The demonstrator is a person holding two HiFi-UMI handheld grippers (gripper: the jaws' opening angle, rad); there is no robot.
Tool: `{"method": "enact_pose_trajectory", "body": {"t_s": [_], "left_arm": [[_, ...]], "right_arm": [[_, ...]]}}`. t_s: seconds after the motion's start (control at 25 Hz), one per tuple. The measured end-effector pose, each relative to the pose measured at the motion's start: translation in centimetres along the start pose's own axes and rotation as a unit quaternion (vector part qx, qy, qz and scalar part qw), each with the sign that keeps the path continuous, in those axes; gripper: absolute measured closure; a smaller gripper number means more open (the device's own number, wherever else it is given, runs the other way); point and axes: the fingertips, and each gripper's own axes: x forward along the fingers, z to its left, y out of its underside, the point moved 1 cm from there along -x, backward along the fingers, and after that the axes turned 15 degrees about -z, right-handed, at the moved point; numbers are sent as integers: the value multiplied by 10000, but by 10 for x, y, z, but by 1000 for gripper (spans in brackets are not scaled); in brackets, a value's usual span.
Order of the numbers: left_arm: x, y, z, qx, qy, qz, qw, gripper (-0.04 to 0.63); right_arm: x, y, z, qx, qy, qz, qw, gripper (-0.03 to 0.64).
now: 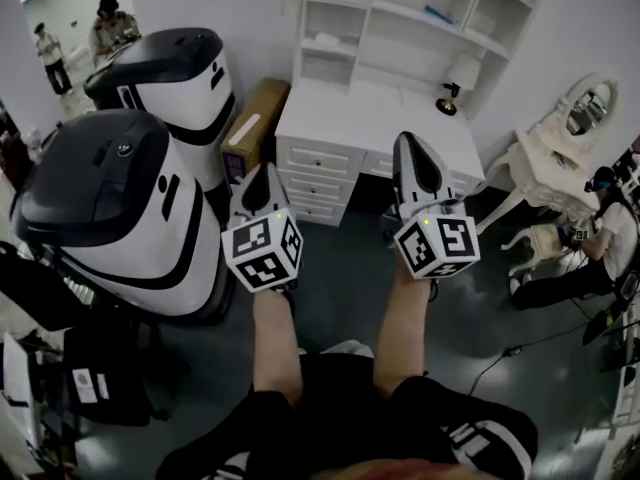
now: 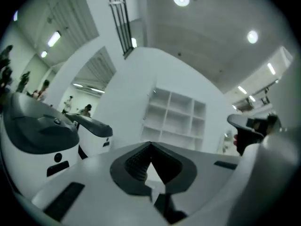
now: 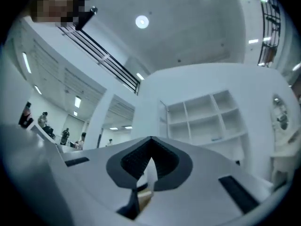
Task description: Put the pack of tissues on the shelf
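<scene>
Desk (image 1: 345, 108) edge lies ahead of left gripper (image 1: 263, 173) and right gripper (image 1: 408, 142), jaws together.

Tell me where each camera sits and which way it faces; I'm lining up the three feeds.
Head view: on the person's head, looking steeply down at the white desk with drawers; both forearms, the left gripper and the right gripper show.
Left gripper view: on the left gripper, facing up along its shut jaws to the white open shelf unit.
Right gripper view: on the right gripper, along its shut jaws, same shelf unit.
Shared: all three show the shelf unit.
</scene>
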Motion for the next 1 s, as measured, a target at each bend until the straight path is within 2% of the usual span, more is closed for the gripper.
{"method": "enact_pose_trajectory", "body": {"t_s": [0.08, 0.12, 0.2, 0.28, 0.52, 0.76, 1.0], "left_arm": [[-2, 39, -10, 464, 273, 515, 9972, 584], [-2, 44, -18, 567, 433, 571, 9958, 584], [-2, 42, -36, 506, 741, 436, 9950, 586], [-4, 41, -48, 447, 928, 334, 9941, 584], [-12, 47, -74, 398, 1295, 376, 9901, 585], [-19, 52, -68, 264, 1316, 459, 9899, 585], [-18, 54, -53, 271, 1220, 461, 9911, 584]], "right_arm": [[-27, 55, -13, 189, 471, 728, 9960, 604], [-38, 75, -15, 254, 535, 1016, 9931, 604], [-51, 94, -16, 234, 535, 1306, 9897, 604], [-55, 94, -19, 231, 547, 1292, 9898, 604], [-59, 100, -18, 395, 520, 1317, 9891, 604], [-61, 113, -5, 643, 453, 1355, 9876, 604], [-57, 122, 8, 563, 244, 1431, 9878, 604]]}}
